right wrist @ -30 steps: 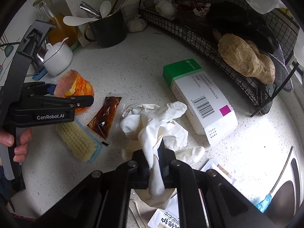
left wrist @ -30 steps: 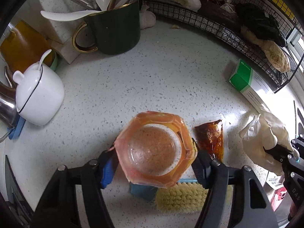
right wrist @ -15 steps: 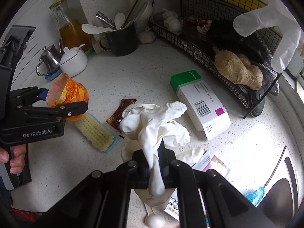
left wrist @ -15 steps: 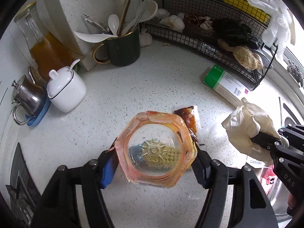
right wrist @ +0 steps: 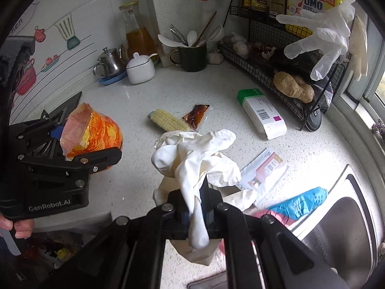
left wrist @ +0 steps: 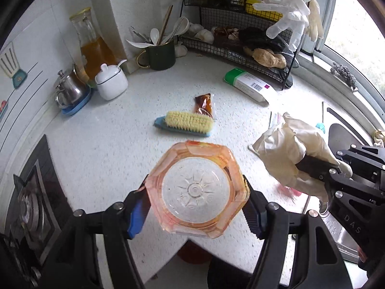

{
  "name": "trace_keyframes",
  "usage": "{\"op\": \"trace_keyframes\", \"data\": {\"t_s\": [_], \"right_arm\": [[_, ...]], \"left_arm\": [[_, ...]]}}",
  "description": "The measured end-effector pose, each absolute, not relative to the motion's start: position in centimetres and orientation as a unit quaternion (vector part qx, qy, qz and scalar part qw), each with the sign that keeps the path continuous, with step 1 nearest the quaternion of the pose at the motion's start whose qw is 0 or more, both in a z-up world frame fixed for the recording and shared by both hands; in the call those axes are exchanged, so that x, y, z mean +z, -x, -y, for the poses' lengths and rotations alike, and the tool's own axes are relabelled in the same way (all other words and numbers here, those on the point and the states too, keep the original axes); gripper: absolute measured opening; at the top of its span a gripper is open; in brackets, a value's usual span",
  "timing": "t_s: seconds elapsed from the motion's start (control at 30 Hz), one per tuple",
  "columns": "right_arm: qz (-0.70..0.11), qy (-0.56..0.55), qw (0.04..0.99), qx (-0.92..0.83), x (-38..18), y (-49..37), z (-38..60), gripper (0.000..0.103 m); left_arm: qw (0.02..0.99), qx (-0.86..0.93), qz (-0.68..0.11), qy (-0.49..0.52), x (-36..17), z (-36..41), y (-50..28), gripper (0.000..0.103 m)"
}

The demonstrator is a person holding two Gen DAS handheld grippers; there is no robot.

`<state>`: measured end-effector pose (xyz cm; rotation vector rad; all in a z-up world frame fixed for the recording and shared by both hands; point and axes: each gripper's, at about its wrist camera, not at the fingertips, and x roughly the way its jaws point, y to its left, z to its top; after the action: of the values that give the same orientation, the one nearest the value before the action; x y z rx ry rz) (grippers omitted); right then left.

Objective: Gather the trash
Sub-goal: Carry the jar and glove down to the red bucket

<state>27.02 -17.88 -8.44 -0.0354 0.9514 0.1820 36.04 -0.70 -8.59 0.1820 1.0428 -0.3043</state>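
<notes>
holding: left claw (left wrist: pixel 196 213) one orange cup (left wrist: pixel 196 190) | right claw (right wrist: pixel 196 210) one glove wad (right wrist: pixel 195 154)

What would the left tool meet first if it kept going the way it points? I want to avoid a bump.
Probably bare countertop near its front edge, just short of the scrub brush; depth behind the held orange cup is unclear.

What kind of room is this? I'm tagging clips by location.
Most likely a home kitchen: a stove burner at the counter's edge, a steel sink, and a green mug of spoons and utensils beside a wire rack of garlic.
</notes>
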Motion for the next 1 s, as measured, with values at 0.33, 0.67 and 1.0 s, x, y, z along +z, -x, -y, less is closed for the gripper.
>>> {"op": "trace_keyframes", "data": {"t_s": [0.33,0.67,1.0], "right_arm": [[-0.455,0.032,0.880,0.130,-9.4,-17.3,15.2,0.006],[-0.474,0.031,0.864,0.170,-11.3,-11.3,11.6,0.006],[-0.521,0.040,0.829,0.202,-17.2,-9.9,7.1,0.006]], "left_arm": [[0.858,-0.102,-0.498,-0.074,-8.3,-1.3,-22.7,0.065],[0.850,-0.067,-0.520,-0.045,-9.5,-5.5,-14.7,0.065],[0.820,-0.041,-0.570,-0.015,-16.0,-10.0,-12.5,0.065]]}}
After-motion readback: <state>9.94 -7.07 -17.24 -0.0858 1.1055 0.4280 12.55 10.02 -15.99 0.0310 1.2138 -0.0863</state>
